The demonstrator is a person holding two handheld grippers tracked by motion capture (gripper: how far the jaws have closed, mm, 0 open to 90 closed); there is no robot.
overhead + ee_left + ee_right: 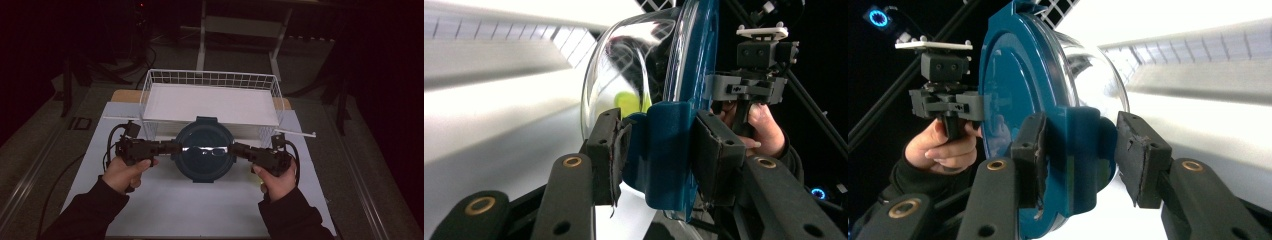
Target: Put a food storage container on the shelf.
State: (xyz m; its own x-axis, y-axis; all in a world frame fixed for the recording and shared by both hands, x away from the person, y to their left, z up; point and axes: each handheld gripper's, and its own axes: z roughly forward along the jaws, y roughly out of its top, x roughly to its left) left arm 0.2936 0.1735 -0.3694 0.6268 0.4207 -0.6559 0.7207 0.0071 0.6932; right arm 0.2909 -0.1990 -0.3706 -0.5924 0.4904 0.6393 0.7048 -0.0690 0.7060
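A round clear container with a dark blue lid [204,150] hangs between my two grippers, just in front of the wire basket. My left gripper [175,146] grips its left side and my right gripper [234,148] its right side. In the left gripper view both pads press on a blue latch tab [666,150] of the container, and something yellow-green [626,102] shows through the clear bowl. In the right gripper view the jaws close around the opposite blue tab [1073,155], with the lid [1013,85] facing left.
A white wire basket [210,77] holding a white sheet stands right behind the container. A white mat [200,210] covers the table in front of it. Cables trail from both grippers. A white frame stands on the dark floor beyond the table.
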